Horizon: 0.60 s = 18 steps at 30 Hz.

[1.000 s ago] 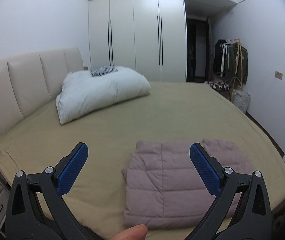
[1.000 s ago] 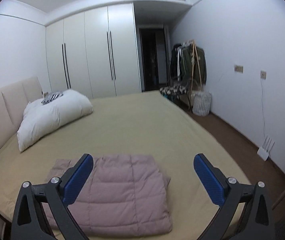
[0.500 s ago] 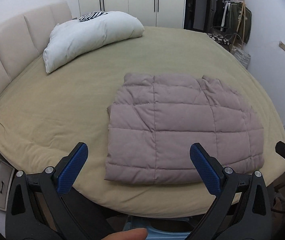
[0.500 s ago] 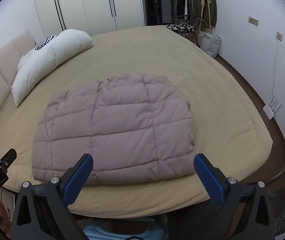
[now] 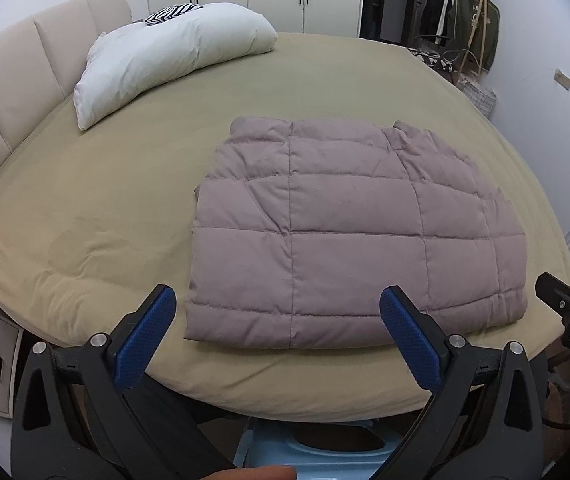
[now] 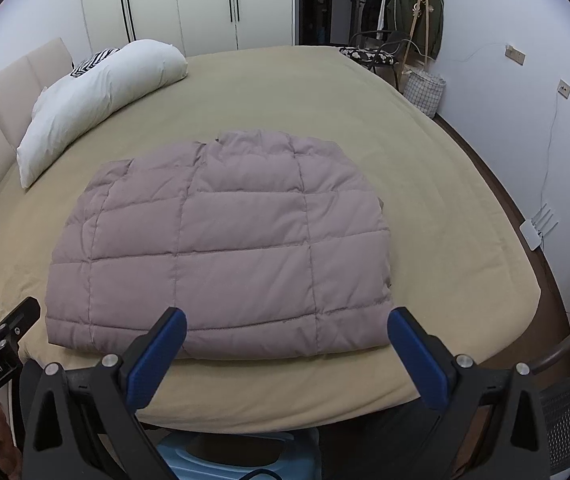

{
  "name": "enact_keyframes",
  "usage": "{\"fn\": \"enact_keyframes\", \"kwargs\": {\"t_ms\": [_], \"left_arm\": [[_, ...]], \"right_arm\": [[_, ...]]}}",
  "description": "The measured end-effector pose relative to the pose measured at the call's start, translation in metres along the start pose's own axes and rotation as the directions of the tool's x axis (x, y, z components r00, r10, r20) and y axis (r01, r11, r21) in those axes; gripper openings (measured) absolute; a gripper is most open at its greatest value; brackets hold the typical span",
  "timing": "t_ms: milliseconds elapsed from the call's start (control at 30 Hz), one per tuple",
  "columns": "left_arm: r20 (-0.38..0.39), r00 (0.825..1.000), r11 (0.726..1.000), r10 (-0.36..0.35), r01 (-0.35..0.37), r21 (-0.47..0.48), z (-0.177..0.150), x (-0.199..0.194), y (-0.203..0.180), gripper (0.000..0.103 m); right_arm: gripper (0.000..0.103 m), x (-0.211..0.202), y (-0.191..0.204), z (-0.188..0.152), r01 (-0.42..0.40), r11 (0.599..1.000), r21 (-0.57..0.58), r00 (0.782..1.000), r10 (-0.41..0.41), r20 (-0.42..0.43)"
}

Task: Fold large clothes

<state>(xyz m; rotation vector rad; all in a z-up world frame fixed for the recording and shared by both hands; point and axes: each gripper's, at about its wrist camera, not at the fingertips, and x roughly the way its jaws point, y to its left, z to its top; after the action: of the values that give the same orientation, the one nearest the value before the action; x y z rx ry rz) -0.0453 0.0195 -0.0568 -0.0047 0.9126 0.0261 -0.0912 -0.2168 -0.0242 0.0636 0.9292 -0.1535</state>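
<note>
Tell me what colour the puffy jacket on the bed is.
Dusty mauve-pink jacket, clearest in the right wrist view.

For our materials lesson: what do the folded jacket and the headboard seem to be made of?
Folded jacket: probably matte woven synthetic shell over soft filling, judging by its puffy stitched squares. Headboard: smooth beige leather or leatherette, with a slight sheen and padded vertical panels.

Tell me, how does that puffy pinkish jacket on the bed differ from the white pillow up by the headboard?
The quilted jacket is dusty mauve, the pillow white. The jacket is stitched into square panels and lies flat, folded into a neat block; the pillow is smooth, plump and rounded. The jacket sits near the bed's front edge, close to both open grippers; the pillow lies far back by the headboard, with a striped cloth behind it. Both are soft, padded and rest on the tan sheet.
</note>
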Motion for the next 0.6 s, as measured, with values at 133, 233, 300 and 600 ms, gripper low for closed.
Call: {"fn": "enact_keyframes", "kwargs": {"t_ms": [133, 233, 300, 600], "left_arm": [[-0.004, 1.0, 1.0, 0.004, -0.004, 0.009, -0.0008, 0.0036, -0.0043, 0.103], [-0.008, 1.0, 1.0, 0.008, -0.008, 0.009, -0.0013, 0.0066, -0.0053, 0.103], [-0.008, 1.0, 1.0, 0.009, -0.009, 0.009, -0.0014, 0.0075, -0.0058, 0.103], [-0.016, 1.0, 1.0, 0.006, -0.006, 0.006, -0.0025, 0.0087, -0.0057, 0.103]], "right_arm": [[0.103, 0.0007, 0.0035, -0.0009, 0.001, 1.0, -0.011, 1.0, -0.001, 0.0], [0.103, 0.0011, 0.0047, -0.0013, -0.001, 1.0, -0.015, 1.0, 0.001, -0.002], [0.103, 0.0019, 0.0046, -0.0015, -0.004, 1.0, -0.016, 1.0, 0.004, -0.004], [0.103, 0.0031, 0.0086, -0.0027, -0.005, 1.0, -0.025, 1.0, 0.004, -0.01]]}}
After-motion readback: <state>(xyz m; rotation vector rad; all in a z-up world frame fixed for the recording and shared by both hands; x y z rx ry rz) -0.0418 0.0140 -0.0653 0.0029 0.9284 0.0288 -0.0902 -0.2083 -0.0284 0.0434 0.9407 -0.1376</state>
